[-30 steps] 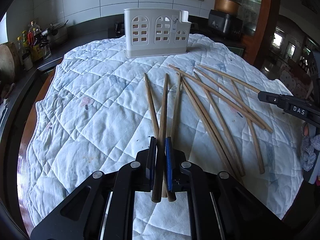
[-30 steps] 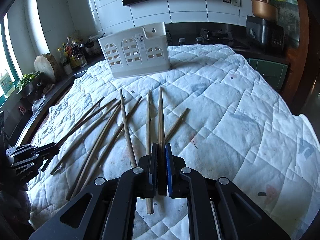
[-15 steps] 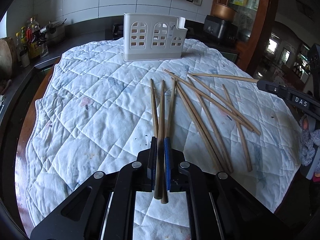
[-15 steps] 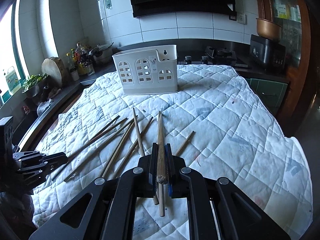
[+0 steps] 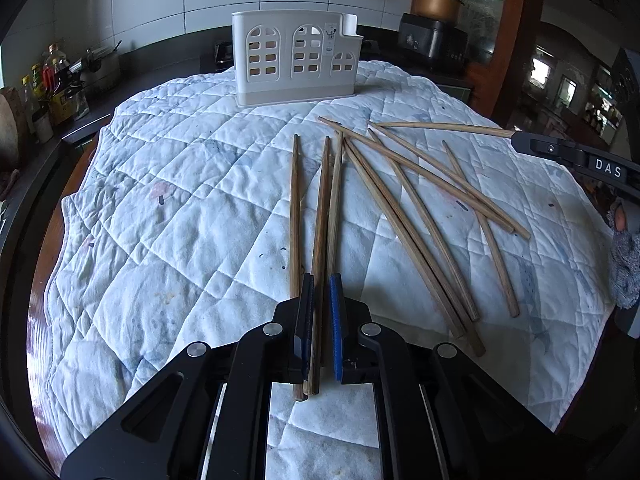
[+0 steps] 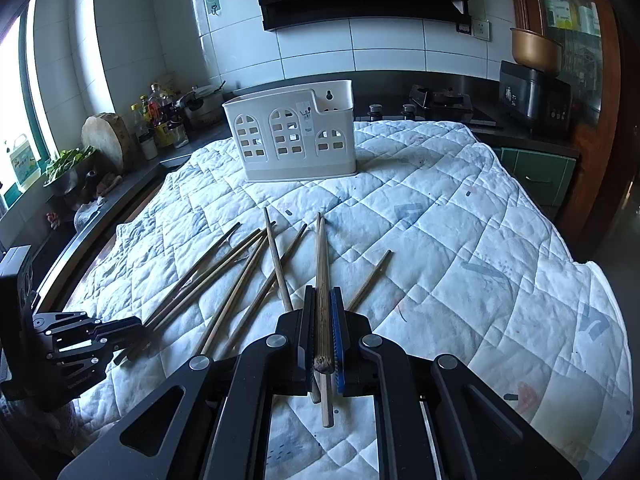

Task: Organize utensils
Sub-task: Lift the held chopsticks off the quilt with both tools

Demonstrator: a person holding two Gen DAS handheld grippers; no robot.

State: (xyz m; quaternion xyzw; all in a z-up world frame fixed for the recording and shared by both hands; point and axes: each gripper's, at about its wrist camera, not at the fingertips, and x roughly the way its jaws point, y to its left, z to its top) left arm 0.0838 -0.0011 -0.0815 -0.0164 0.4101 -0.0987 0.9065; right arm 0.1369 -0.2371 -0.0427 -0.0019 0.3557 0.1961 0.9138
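Observation:
Several wooden chopsticks (image 5: 416, 220) lie fanned on a white quilted cloth (image 5: 180, 200). A white plastic utensil caddy (image 5: 296, 60) with arched cut-outs stands at the far edge, also seen from the right wrist as the caddy (image 6: 292, 140). My left gripper (image 5: 320, 292) is shut on one chopstick (image 5: 322, 208) that points at the caddy, with a loose chopstick on either side. My right gripper (image 6: 322, 296) is shut on another chopstick (image 6: 321, 256), held above the cloth. From the left wrist, that right gripper (image 5: 560, 150) hovers at the right.
A dark counter at the left carries bottles (image 6: 160, 120), a wooden board (image 6: 106, 140) and greens. A stove (image 6: 440, 100) and a black cooker (image 6: 532, 100) stand behind the cloth. The left gripper (image 6: 100, 332) sits near the cloth's left edge.
My right gripper has lifted its chopstick off the cloth and risen a little. The left gripper has barely moved and keeps its chopstick.

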